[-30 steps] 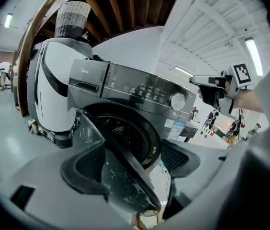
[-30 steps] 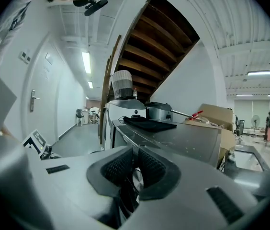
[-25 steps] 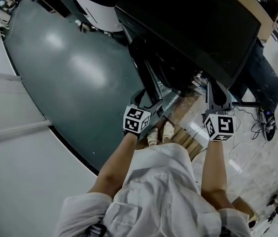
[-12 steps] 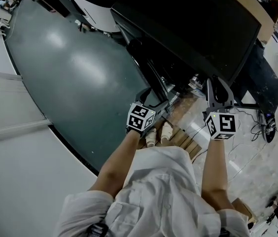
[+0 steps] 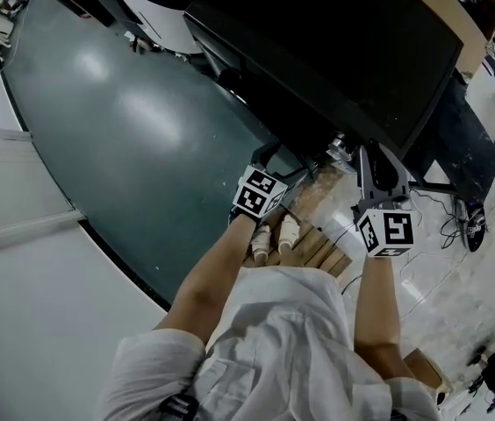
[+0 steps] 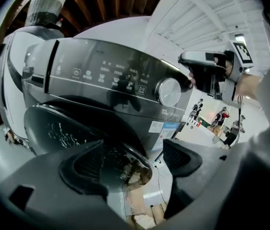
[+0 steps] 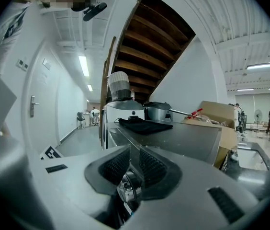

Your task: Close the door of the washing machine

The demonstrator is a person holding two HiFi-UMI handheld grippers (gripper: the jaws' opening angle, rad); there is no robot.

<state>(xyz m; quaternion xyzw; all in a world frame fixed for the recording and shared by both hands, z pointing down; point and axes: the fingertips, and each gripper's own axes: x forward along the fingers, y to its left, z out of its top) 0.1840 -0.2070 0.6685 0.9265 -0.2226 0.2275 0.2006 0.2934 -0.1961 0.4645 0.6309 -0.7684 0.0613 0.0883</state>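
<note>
Grey-green floor [image 5: 125,130] fills everything to my left. The washing machine [image 5: 344,51] is the big dark block right in front of me, and I'm standing hard up against it. Its door [image 6: 68,128], the round dark glass one, sits low on the front under the control panel [image 6: 106,75]. It bulges out toward me, and I can't tell from here whether it's latched.

Left claw [image 6: 131,157] is down at that door with its jaws spread wide and nothing gripped. The door's curved rim runs across the gap between the two pads and the glass shows behind the left one.

Right claw [image 7: 134,166] is up at the panel's right end. Its pads are drawn nearly together with just a thin slit between them and nothing pinched there. The chrome dial [image 6: 168,91] sits just under those pads, and I can't say whether they touch it.

Looking around, there's a wooden stair underside [image 7: 149,42] overhead. On the machine's top lie a dark cloth [image 7: 144,125] with a steel pot [image 7: 158,110] behind it and a cardboard box [image 7: 216,113] off to the right.

Down below, my feet [image 5: 269,235] are on pallet boards [image 5: 322,251] tight against the machine's base. Loose cables [image 5: 445,222] trail over the pale floor to my right. A small sticker [image 6: 161,127] sits on the front, just below the dial.
</note>
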